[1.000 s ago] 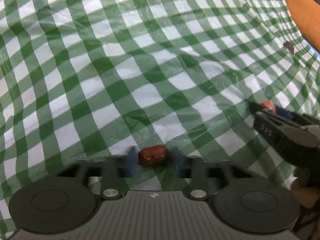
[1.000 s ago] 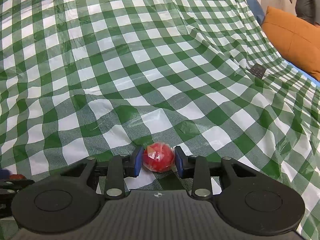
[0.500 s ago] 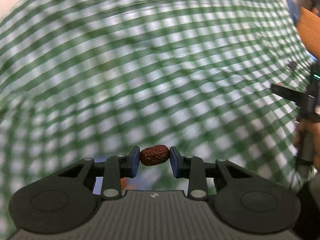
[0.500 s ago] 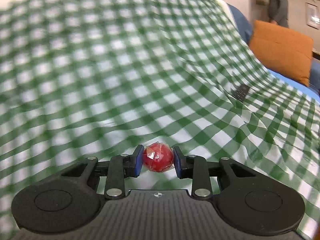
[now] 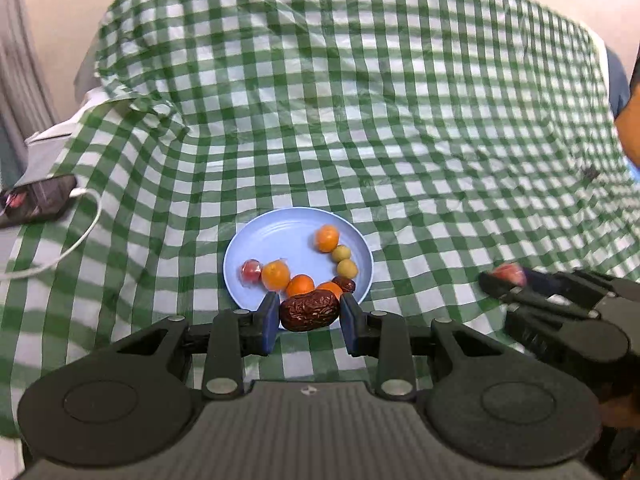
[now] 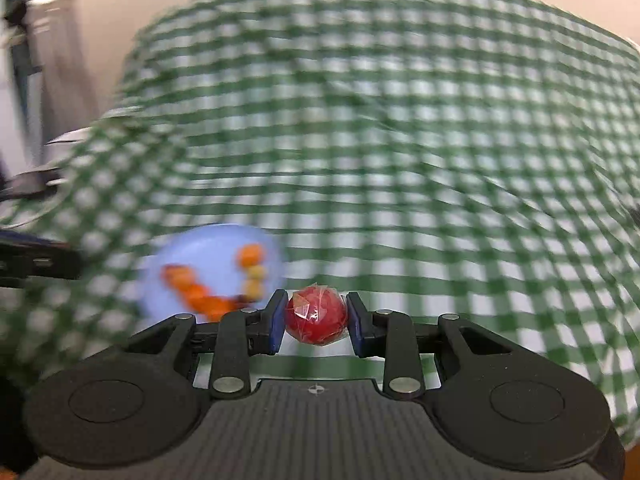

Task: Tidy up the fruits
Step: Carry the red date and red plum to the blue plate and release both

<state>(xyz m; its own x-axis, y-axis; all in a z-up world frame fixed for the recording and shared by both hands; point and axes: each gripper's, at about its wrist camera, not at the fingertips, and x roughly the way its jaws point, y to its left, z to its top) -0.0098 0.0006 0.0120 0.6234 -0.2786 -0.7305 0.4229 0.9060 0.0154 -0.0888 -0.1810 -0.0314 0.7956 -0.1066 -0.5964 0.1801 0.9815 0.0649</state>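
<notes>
My left gripper [image 5: 309, 314] is shut on a wrinkled brown date [image 5: 309, 311], held above the near rim of a light blue plate [image 5: 280, 236]. The plate holds several orange, yellow-green and red fruits, among them another date [image 5: 345, 283]. My right gripper [image 6: 316, 318] is shut on a red wrapped fruit [image 6: 316, 315], held above the cloth to the right of the plate [image 6: 208, 248], which is blurred. The right gripper also shows in the left wrist view [image 5: 508, 280] at the right with the red fruit [image 5: 510, 272].
A green and white checked cloth [image 5: 360, 120] covers the surface and is creased at the back left. A dark device [image 5: 38, 200] with a white cable [image 5: 76, 236] lies at the left edge. An orange cushion [image 5: 630, 128] is at the far right.
Both grippers have lifted off the cloth with their fruits and swung left; the blue plate with fruits has come into view. The right wrist view is motion-blurred.
</notes>
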